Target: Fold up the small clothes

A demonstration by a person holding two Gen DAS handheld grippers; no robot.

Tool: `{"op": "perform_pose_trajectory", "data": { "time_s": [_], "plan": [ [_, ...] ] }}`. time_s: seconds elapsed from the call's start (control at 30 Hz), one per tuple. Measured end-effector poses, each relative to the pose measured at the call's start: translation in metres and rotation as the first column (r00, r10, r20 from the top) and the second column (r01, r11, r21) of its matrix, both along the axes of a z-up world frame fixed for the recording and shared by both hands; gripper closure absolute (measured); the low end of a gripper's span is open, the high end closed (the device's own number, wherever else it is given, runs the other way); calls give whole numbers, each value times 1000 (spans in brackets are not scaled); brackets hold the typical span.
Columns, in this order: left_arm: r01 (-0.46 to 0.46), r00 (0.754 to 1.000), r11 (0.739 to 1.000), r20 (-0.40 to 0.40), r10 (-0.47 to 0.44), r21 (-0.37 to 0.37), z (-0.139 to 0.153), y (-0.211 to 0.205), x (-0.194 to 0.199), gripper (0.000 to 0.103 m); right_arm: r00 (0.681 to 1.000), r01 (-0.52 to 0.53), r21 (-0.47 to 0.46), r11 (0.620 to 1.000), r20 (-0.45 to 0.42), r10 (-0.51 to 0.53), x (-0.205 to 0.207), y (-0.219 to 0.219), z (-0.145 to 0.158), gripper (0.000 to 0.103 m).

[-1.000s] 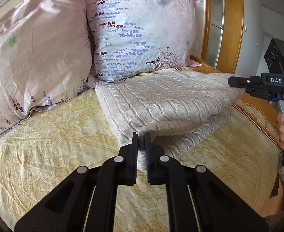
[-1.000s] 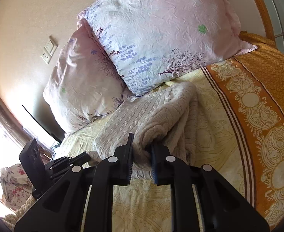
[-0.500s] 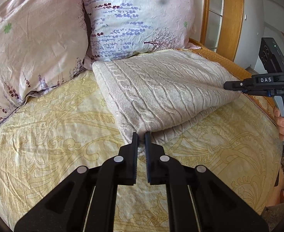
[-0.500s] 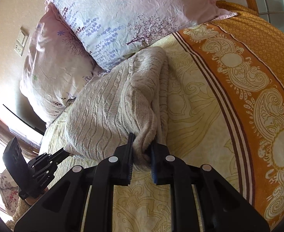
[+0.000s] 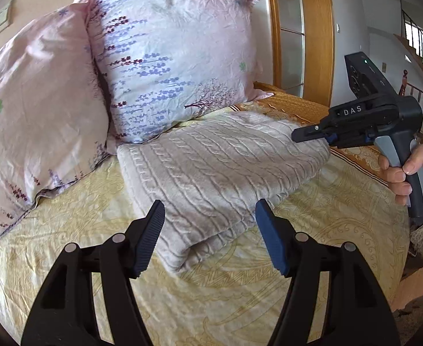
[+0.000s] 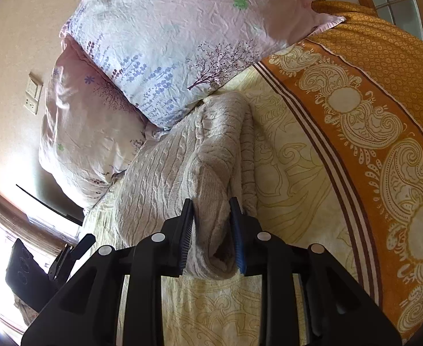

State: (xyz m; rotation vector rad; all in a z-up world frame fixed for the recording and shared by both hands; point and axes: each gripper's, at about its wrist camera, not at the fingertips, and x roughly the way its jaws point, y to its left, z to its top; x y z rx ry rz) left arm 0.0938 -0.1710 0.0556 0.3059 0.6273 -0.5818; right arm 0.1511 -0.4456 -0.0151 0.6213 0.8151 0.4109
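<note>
A beige cable-knit sweater (image 5: pixel 211 170) lies folded on the yellow patterned bedspread (image 5: pixel 67 230), just in front of the pillows. My left gripper (image 5: pixel 210 216) is wide open, its fingers on either side of the sweater's near folded edge, holding nothing. My right gripper (image 6: pixel 211 219) has its jaws partly apart around the sweater's (image 6: pixel 182 167) right corner, which still sits between them. The right gripper also shows in the left wrist view (image 5: pixel 309 135) at the sweater's far right corner, with a hand on its handle.
Two floral pillows (image 5: pixel 168 54) (image 5: pixel 30 109) lean against the wall behind the sweater. An orange patterned border (image 6: pixel 370 115) runs along the bed's right side. A wooden door frame (image 5: pixel 318 34) stands beyond the bed. A wall socket (image 6: pixel 32 92) sits above the left pillow.
My left gripper has opened wide and let go of the sweater's near edge. My right gripper's jaws have parted a little. The sweater has come to rest folded on the bed.
</note>
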Motion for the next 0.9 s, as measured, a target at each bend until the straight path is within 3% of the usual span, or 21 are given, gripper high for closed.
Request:
{"op": "perform_pose_trajectory", "data": {
  "time_s": [0.13, 0.37, 0.9],
  "plan": [
    [47, 994, 999, -95, -46, 3, -16, -14, 14, 41, 999, 8, -116, 993, 36, -4, 3, 9, 7, 83],
    [26, 973, 999, -229, -35, -42, -32, -11, 30, 53, 999, 37, -142, 989, -8, -39, 17, 2, -3, 85],
    [23, 961, 999, -275, -34, -42, -37, -10, 37, 54, 999, 22, -173, 985, -30, -27, 15, 5, -9, 83]
  ]
}}
